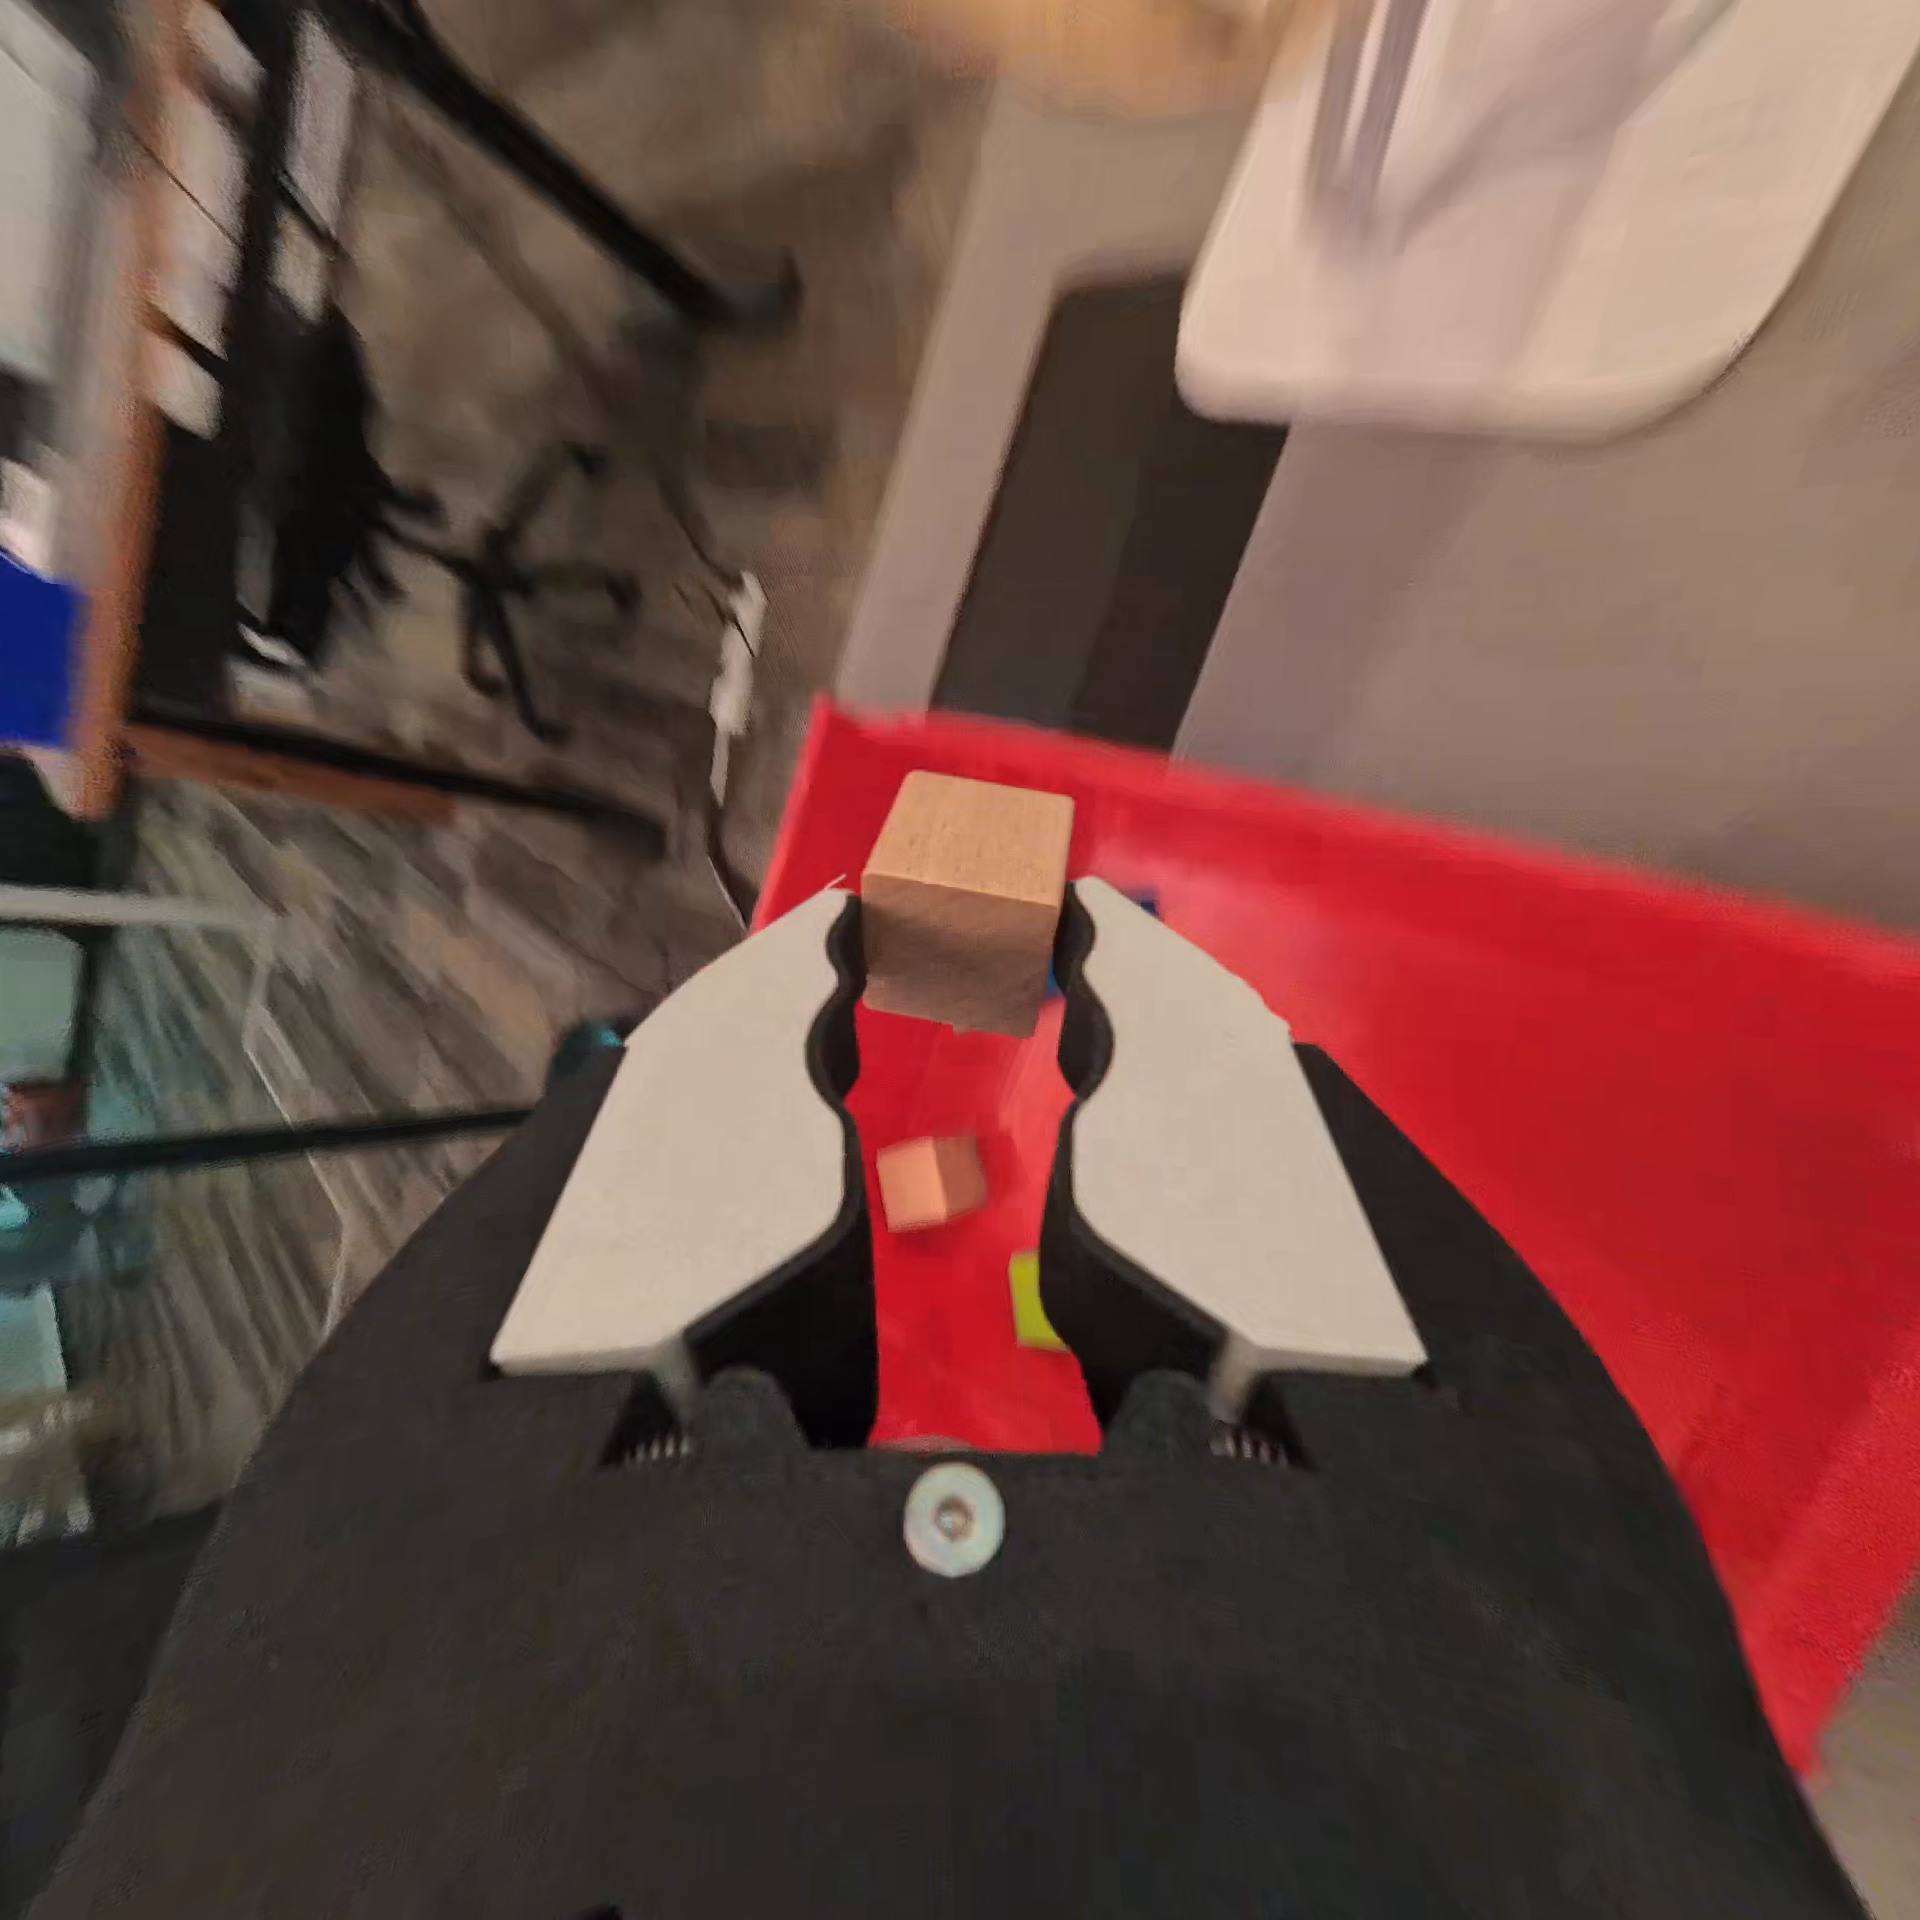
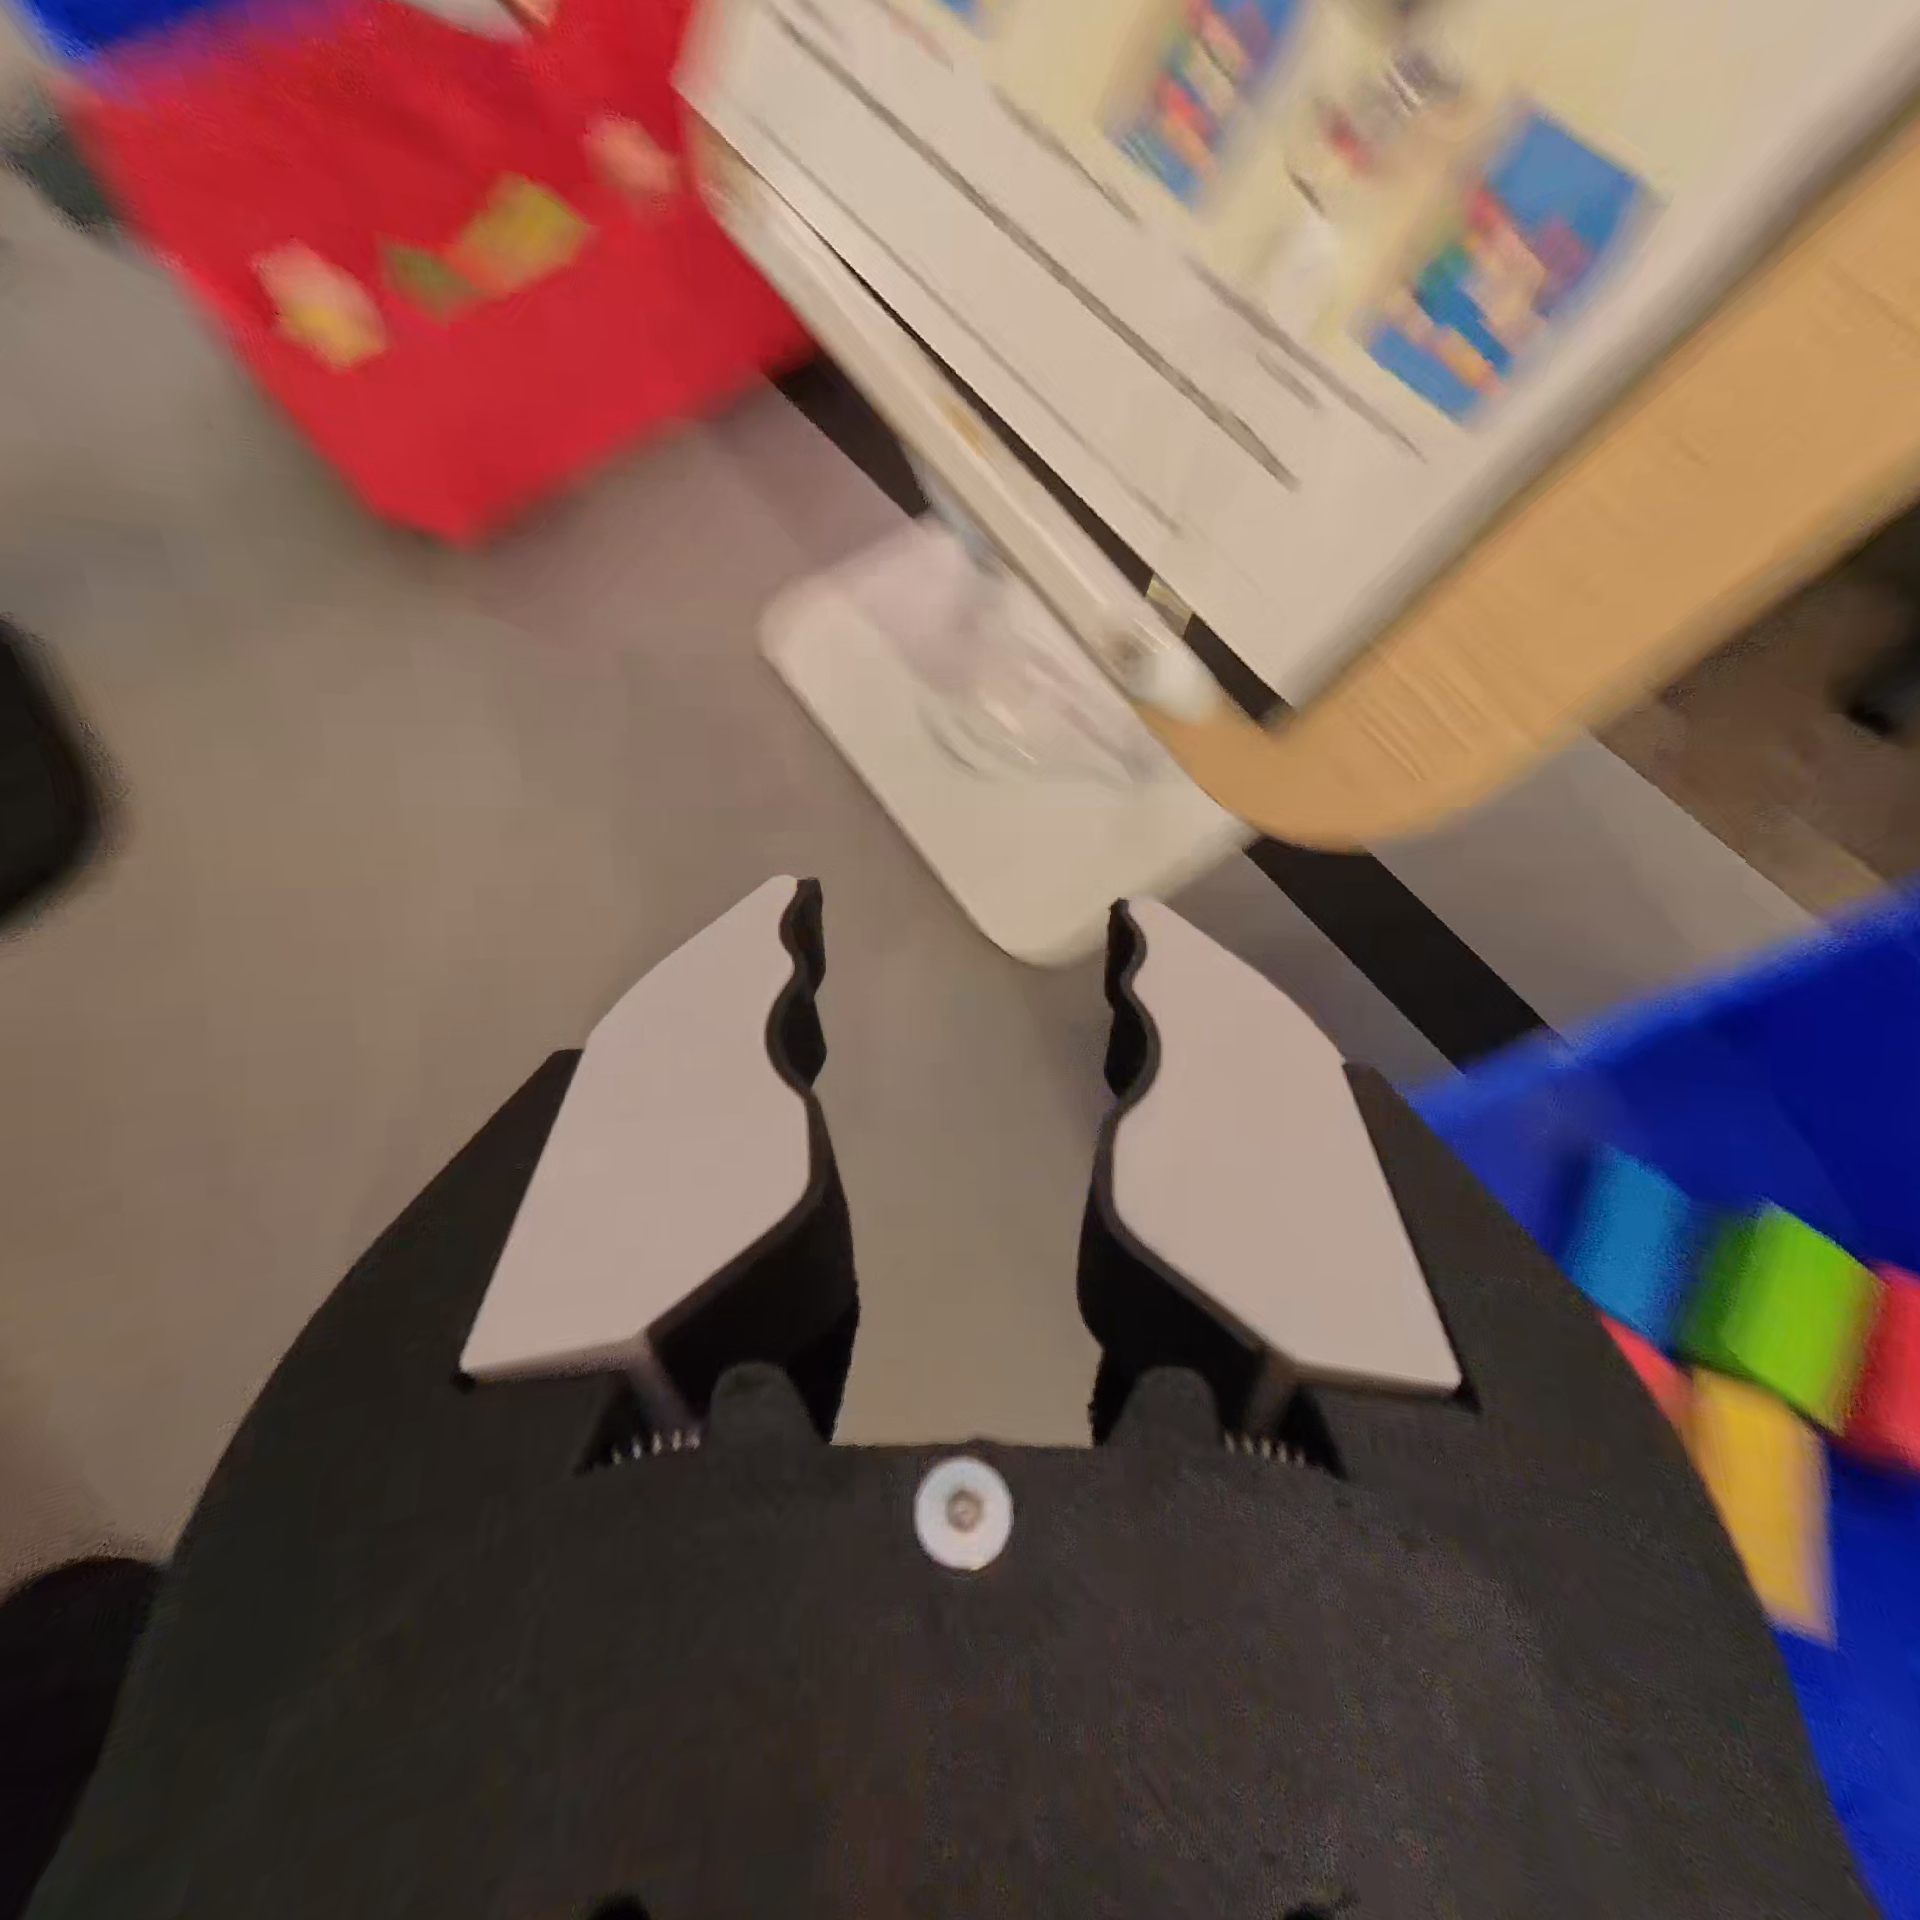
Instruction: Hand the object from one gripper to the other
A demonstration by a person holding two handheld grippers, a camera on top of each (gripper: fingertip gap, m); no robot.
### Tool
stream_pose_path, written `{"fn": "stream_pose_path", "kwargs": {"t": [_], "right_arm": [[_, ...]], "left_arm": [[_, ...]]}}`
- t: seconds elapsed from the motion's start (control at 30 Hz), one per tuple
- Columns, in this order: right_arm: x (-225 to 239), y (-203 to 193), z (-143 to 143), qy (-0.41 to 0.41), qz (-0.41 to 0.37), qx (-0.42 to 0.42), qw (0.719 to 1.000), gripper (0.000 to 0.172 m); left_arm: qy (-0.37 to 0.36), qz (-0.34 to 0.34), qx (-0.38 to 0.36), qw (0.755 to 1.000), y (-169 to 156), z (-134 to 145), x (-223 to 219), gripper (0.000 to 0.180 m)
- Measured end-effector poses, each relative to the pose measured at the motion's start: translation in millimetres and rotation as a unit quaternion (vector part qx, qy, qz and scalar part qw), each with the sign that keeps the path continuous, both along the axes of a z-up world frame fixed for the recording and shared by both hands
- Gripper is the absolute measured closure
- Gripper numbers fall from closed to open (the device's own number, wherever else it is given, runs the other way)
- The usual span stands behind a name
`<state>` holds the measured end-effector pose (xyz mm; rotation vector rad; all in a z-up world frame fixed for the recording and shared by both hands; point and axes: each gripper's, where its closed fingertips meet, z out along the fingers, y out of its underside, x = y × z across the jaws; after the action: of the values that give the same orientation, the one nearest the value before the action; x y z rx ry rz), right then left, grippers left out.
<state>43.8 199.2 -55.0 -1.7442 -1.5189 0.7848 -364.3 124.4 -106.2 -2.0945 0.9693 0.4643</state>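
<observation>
In the left wrist view my left gripper [image 1: 961, 940] is shut on a plain wooden cube [image 1: 961, 914]; both fingertips press its sides and hold it above a red bin [image 1: 1455, 997]. A second wooden cube [image 1: 930, 1182] and a yellow-green block [image 1: 1029, 1299] lie in that bin below. In the right wrist view my right gripper [image 2: 961, 935] is open with nothing between its pads, above the grey table [image 2: 416, 779]. The red bin [image 2: 447, 416] with several blurred blocks shows at the upper left of that view. Neither view shows the other gripper.
A white stand base [image 2: 997, 748] lies just ahead of the right gripper, under a tilted board with a tan edge [image 2: 1558, 623]. A blue bin [image 2: 1714, 1143] with coloured blocks [image 2: 1777, 1309] is at the right. The left wrist view shows blurred floor and chair legs [image 1: 499, 582].
</observation>
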Motion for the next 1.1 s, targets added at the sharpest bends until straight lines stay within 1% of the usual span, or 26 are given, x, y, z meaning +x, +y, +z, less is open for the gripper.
{"fn": "stream_pose_path", "kwargs": {"t": [0.07,0.1,0.2,0.27,0.37,0.43,0.57,0.67,0.7,0.8,0.9,0.93,1.0,1.03,1.1], "right_arm": [[-36.7,-46.2,22.0,0.085,0.076,-0.051,0.992,0.121],[-54.4,-69.0,29.9,0.117,0.114,-0.081,0.983,0.119],[-97.1,-120.0,43.1,0.183,0.198,-0.181,0.946,0.117],[-115.7,-141.2,48.3,0.212,0.235,-0.247,0.916,0.114],[-129.1,-154.0,57.0,0.247,0.265,-0.313,0.878,0.115],[-129.4,-160.0,62.3,0.256,0.284,-0.337,0.860,0.116],[-124.7,-174.3,65.2,0.247,0.327,-0.365,0.836,0.119],[-123.9,-177.9,60.6,0.235,0.333,-0.362,0.838,0.130],[-123.4,-177.1,60.0,0.236,0.332,-0.365,0.837,0.138],[-119.2,-176.0,60.5,0.241,0.335,-0.369,0.833,0.140],[-111.4,-171.8,62.4,0.240,0.326,-0.346,0.847,0.140],[-106.6,-166.3,62.7,0.236,0.316,-0.334,0.856,0.140],[-90.4,-145.7,65.1,0.228,0.289,-0.301,0.880,0.140],[-80.3,-127.5,64.0,0.217,0.260,-0.273,0.900,0.140],[-54.7,-73.2,49.3,0.157,0.166,-0.178,0.957,0.140]], "left_arm": [[-0.031,-0.035,0.091,0.995,-12.4,39.8,54.7,0.145],[-0.031,-0.053,0.128,0.990,-19.6,54.2,81.0,0.145],[-0.031,-0.107,0.208,0.972,-41.2,81.7,157.9,0.145],[-0.043,-0.140,0.243,0.959,-53.4,92.1,200.7,0.145],[-0.059,-0.182,0.270,0.944,-67.7,100.0,246.6,0.145],[-0.059,-0.199,0.282,0.937,-73.8,103.7,264.0,0.145],[-0.070,-0.220,0.292,0.928,-78.9,107.1,282.5,0.145],[-0.071,-0.232,0.299,0.923,-79.8,107.6,289.5,0.145],[-0.075,-0.235,0.297,0.923,-80.1,107.6,291.5,0.145],[-0.072,-0.237,0.301,0.921,-79.4,109.1,295.9,0.145],[-0.077,-0.243,0.306,0.917,-78.8,111.6,301.8,0.145],[-0.082,-0.241,0.316,0.914,-79.1,115.8,302.3,0.136],[-0.098,-0.243,0.330,0.907,-84.0,125.5,302.0,0.130],[-0.101,-0.244,0.333,0.905,-86.5,129.1,299.8,0.134],[-0.096,-0.234,0.333,0.908,-88.4,131.7,289.8,0.151]]}}
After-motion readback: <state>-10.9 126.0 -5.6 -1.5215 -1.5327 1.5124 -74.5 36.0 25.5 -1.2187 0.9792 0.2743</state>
